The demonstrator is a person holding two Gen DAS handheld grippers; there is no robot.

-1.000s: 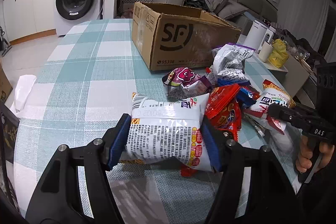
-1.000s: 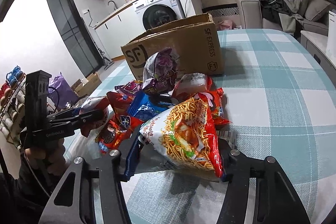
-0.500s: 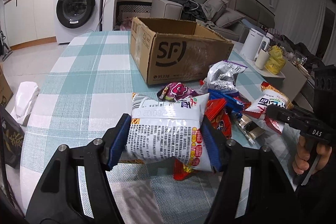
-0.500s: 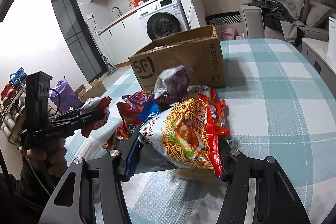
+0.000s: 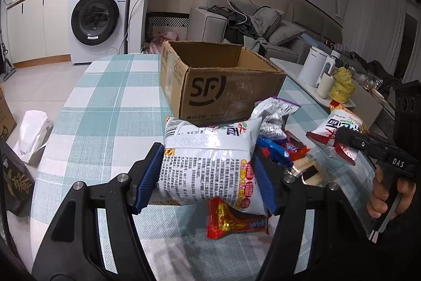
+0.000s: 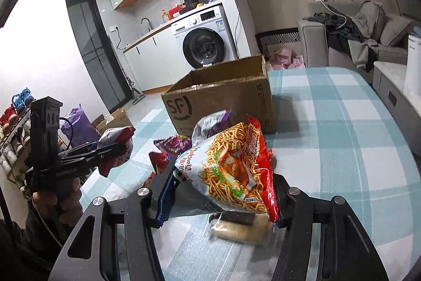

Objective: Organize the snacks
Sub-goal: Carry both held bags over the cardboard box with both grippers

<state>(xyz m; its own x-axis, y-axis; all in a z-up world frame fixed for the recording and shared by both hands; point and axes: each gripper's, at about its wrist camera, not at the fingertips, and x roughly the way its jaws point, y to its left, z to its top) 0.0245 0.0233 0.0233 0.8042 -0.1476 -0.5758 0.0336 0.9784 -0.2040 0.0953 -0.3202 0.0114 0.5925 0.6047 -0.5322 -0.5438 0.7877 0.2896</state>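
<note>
puffy white snack bag (image 5: 208, 165), perhaps creased

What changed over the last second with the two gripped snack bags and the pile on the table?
Both bags have been lifted off the pile: the left gripper raised its white noodle bag, the right gripper its orange-and-red noodle bag, so the cardboard box and table sit lower in both views. Both grips stayed clamped. The box and the remaining snacks look unmoved.
</note>
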